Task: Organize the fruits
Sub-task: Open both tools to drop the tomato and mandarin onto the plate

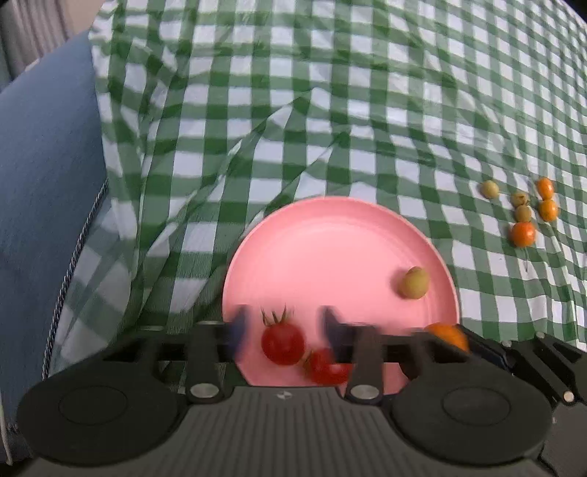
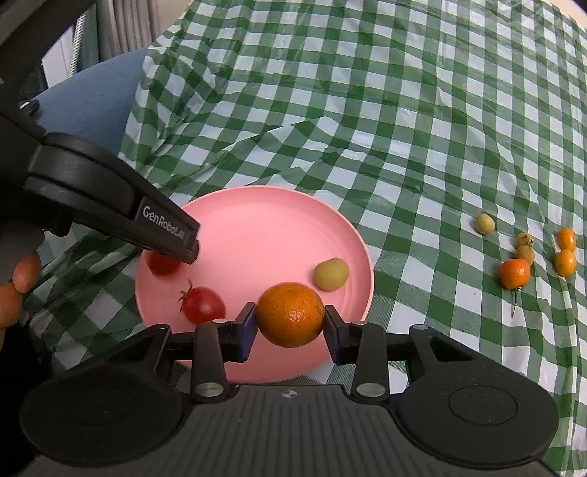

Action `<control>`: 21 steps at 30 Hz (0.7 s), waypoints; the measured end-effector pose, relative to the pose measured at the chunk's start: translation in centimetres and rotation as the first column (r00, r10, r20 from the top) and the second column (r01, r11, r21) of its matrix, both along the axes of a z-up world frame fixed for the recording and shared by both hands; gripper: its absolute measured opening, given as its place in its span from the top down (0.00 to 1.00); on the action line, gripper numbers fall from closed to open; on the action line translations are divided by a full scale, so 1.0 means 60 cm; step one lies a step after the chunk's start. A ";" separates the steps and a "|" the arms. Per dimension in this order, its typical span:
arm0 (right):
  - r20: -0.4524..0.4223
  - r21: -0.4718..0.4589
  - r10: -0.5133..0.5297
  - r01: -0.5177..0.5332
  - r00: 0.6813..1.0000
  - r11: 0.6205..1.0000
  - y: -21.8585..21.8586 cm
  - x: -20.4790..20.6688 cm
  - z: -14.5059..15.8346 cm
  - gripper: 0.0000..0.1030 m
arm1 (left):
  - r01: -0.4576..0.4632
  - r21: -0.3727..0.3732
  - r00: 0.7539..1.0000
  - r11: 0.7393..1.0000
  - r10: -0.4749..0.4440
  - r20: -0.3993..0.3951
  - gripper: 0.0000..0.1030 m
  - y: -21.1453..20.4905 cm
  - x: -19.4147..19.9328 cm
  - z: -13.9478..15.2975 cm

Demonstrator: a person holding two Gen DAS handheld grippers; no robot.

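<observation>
Both grippers overhang the plate (image 2: 361, 249) rim: right gripper (image 2: 290, 324) clamps mandarin (image 2: 290, 315), left gripper (image 1: 282, 330) spread.

We see a surface draped in a green-and-white checked cloth (image 1: 367, 91), thin and glossy like plastic, rumpled into long creases and folds toward the left. Beyond its left edge sits a blue upholstered cushion (image 1: 40, 176), with a twisted cord or chain (image 1: 73, 257) running along its seam. Behind that, at the upper left, we make out pale vertical folds like a curtain (image 2: 124, 25). The light is soft and even, with weak shadows.
</observation>
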State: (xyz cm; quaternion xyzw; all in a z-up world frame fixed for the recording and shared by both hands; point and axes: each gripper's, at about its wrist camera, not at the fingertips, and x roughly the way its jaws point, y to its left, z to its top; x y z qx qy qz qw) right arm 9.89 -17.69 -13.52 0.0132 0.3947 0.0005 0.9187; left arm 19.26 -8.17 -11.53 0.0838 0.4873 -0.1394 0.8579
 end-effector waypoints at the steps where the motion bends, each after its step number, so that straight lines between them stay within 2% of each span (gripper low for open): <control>1: 0.006 -0.003 -0.005 0.005 1.000 1.000 -0.001 0.001 0.005 0.33 | -0.010 0.003 0.999 1.000 0.010 0.032 0.00 0.000 -0.003 0.010; 3: 0.043 -0.018 -0.012 0.013 0.999 1.000 -0.003 -0.007 0.021 0.15 | -0.021 -0.021 0.993 1.000 0.024 0.116 0.00 0.007 -0.018 0.034; 5: 0.059 -0.040 0.003 0.000 0.998 0.999 0.000 -0.020 0.036 0.13 | 0.008 -0.041 0.992 0.999 -0.003 0.125 0.00 0.013 -0.032 0.053; 7: 0.055 -0.050 0.006 -0.004 0.998 0.999 0.001 -0.041 0.051 0.09 | -0.005 -0.047 0.992 0.999 0.010 0.125 0.00 0.023 -0.052 0.068; 15: 0.072 -0.014 -0.020 0.021 0.997 1.000 0.016 -0.152 0.111 0.04 | -0.130 -0.058 0.981 0.990 0.137 0.139 0.00 0.103 -0.181 0.114; 21: 0.148 -0.009 -0.061 0.063 0.987 0.998 0.026 -0.207 0.153 0.04 | -0.145 -0.027 0.974 0.989 0.148 0.170 0.00 0.135 -0.249 0.125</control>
